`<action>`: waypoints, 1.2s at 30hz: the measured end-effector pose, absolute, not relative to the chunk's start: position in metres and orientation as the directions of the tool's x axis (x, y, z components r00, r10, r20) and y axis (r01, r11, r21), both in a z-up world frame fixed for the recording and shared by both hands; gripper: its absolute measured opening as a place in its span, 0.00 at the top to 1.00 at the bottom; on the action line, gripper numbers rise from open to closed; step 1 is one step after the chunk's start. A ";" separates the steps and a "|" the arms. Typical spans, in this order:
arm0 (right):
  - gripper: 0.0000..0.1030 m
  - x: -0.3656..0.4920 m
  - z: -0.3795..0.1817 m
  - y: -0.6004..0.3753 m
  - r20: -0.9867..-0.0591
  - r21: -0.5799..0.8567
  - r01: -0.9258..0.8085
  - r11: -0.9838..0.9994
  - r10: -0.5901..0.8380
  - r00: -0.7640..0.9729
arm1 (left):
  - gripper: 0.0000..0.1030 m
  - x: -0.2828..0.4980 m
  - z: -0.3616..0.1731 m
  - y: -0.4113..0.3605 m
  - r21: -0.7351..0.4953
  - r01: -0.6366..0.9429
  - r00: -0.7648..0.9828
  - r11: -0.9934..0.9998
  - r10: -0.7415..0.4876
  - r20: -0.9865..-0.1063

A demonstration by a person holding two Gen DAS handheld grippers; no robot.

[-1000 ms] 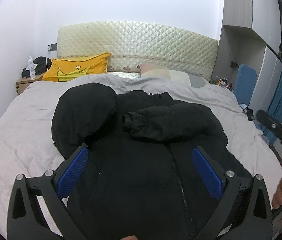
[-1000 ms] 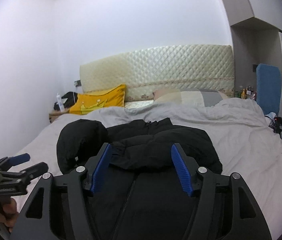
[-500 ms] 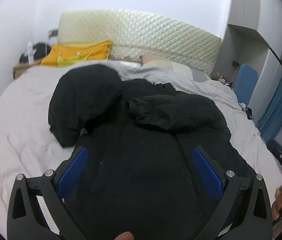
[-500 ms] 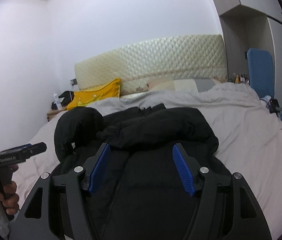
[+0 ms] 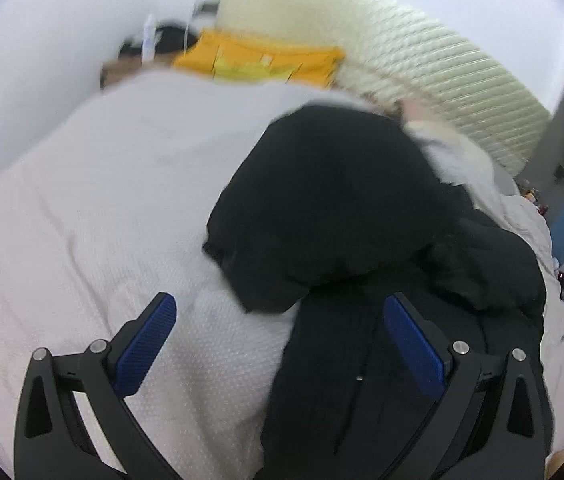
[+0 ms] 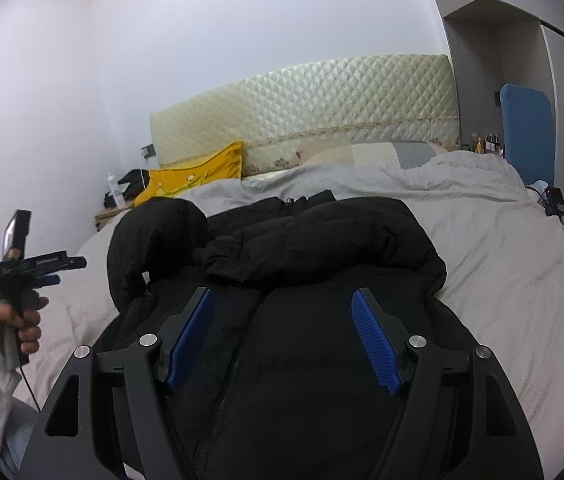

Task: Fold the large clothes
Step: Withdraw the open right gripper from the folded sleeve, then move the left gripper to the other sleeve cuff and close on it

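A black puffer jacket [image 6: 322, 264] lies zip-up on the bed, one sleeve folded across its chest and a bulky sleeve [image 6: 154, 240] bent at its left side. My right gripper [image 6: 281, 296] hovers over the jacket's lower front; its jaws are opening and nothing is pinched between them. In the left wrist view, my left gripper [image 5: 280, 316] stands open above the jacket [image 5: 330, 200], straddling the edge where the left sleeve meets the sheet. The right wrist view shows the left gripper [image 6: 68, 270] off the jacket's left side, held by a hand in a white sleeve.
A pale grey sheet [image 6: 502, 264] covers the bed. A yellow pillow [image 6: 194, 176] and a quilted cream headboard [image 6: 322, 108] are at the far end. A nightstand with a bottle [image 6: 116, 196] stands at the back left, and a blue board [image 6: 526, 128] at the right.
The left gripper swung left and down, from over the jacket's middle to its left sleeve edge. The right gripper sank a little and its jaws widened.
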State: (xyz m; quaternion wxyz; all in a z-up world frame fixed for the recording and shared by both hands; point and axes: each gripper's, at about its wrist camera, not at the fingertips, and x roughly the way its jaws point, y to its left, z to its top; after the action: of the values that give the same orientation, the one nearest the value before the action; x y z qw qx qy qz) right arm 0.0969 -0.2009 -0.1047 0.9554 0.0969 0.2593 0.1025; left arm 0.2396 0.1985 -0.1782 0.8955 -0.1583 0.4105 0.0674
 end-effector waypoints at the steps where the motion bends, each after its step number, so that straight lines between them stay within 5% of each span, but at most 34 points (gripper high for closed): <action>1: 0.31 0.099 -0.107 -0.200 -0.485 0.241 -0.145 0.960 0.249 0.838 | 0.00 0.247 -0.188 0.208 -0.272 -0.270 0.637 0.923 -0.041 -0.770; 9: 0.31 0.108 -0.118 -0.191 -0.520 0.237 -0.150 0.960 0.256 0.815 | 0.00 0.274 -0.250 0.258 -0.623 -0.435 0.624 0.650 -0.281 -0.729; 16: 0.31 0.120 -0.130 -0.190 -0.549 0.269 -0.145 0.952 0.275 0.789 | 0.00 0.279 -0.303 0.251 -0.836 -0.490 0.679 0.246 -0.493 -0.543; 26: 0.31 0.136 -0.145 -0.195 -0.585 0.307 -0.096 0.947 0.267 0.766 | 0.00 0.277 -0.332 0.264 -0.860 -0.477 0.813 -0.181 -0.463 -0.354; 36: 0.31 0.151 -0.161 -0.189 -0.623 0.314 -0.089 0.945 0.275 0.732 | 0.00 0.299 -0.350 0.264 -0.846 -0.474 0.822 -0.246 -0.469 -0.324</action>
State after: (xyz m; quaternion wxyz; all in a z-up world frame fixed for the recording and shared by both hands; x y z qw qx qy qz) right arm 0.1507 -0.1886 -0.1608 0.9212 0.1324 0.3523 0.0988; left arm 0.2992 0.2639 -0.3496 0.5367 -0.7892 0.2985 0.0022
